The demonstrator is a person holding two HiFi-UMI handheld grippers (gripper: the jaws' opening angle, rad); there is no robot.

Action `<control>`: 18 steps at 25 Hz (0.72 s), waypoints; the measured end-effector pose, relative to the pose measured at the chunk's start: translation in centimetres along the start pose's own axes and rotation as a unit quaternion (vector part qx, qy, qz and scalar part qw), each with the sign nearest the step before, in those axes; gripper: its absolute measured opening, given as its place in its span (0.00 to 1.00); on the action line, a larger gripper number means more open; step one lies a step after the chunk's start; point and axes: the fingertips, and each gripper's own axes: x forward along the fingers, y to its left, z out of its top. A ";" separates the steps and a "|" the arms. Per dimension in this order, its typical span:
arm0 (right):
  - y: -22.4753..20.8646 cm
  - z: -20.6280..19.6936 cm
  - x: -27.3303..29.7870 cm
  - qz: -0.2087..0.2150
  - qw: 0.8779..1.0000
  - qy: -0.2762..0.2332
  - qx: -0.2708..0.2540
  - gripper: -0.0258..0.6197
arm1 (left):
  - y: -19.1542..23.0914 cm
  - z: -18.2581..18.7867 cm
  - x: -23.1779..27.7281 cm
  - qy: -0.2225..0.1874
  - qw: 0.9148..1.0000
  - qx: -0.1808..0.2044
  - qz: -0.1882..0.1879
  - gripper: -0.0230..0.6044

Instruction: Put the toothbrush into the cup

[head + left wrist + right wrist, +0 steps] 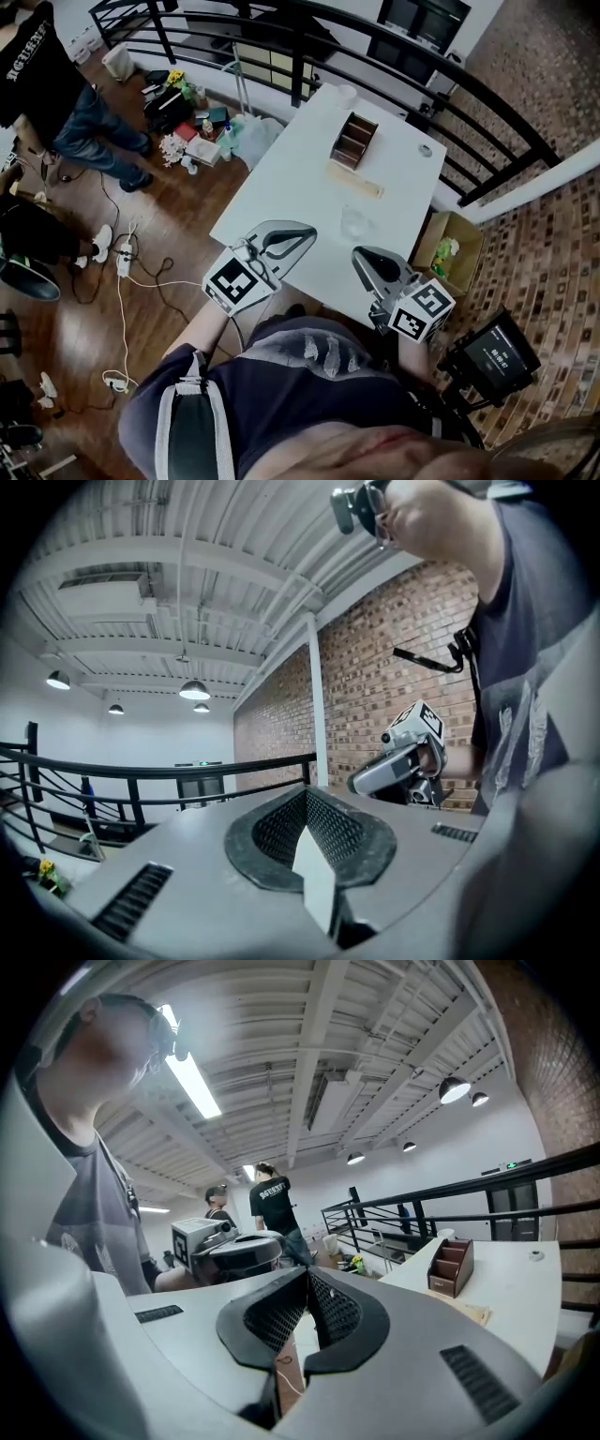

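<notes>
My left claw, at the near edge of the white table, is pinched together on nothing. The clear cup stands just beyond, and the pale toothbrush lies farther. My right claw is likewise closed and empty.

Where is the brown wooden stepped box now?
Head view, upper middle: the box stands on the far half of the white table, beside a pale flat strip.

You wear a dark blue-grey short-sleeved T-shirt with a pale print on the chest. A dark strap with grey edging runs over one shoulder. Your left gripper and right gripper have light grey shells, black dimpled pads and slotted vents. Each carries a black-and-white marker cube.
</notes>
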 end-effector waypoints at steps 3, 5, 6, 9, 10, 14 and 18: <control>-0.3 0.9 0.0 -0.005 1.000 -0.009 -0.004 0.04 | 0.1 0.3 0.1 -0.006 1.000 -0.008 -0.005 0.03; -0.7 1.2 -0.3 -0.009 1.000 -0.010 -0.010 0.04 | 0.0 0.0 0.5 -0.004 1.000 -0.017 -0.005 0.03; -1.0 1.3 -0.3 -0.009 1.000 -0.010 -0.016 0.04 | 0.1 0.0 0.7 -0.007 1.000 -0.023 -0.002 0.03; -1.2 1.8 -0.1 -0.008 0.999 -0.011 -0.035 0.04 | 0.6 0.4 1.3 -0.016 0.999 -0.030 0.001 0.03; -1.2 1.8 -0.1 -0.008 0.999 -0.010 -0.037 0.04 | 0.7 0.3 1.5 -0.012 1.000 -0.029 0.001 0.03; -2.4 0.6 -1.6 -0.010 1.000 0.008 -0.020 0.04 | -0.4 -0.4 3.6 0.015 0.999 -0.032 -0.012 0.03; -6.1 1.7 -1.7 -0.006 0.999 0.017 -0.034 0.04 | 0.2 0.7 6.3 0.014 0.999 -0.040 0.007 0.03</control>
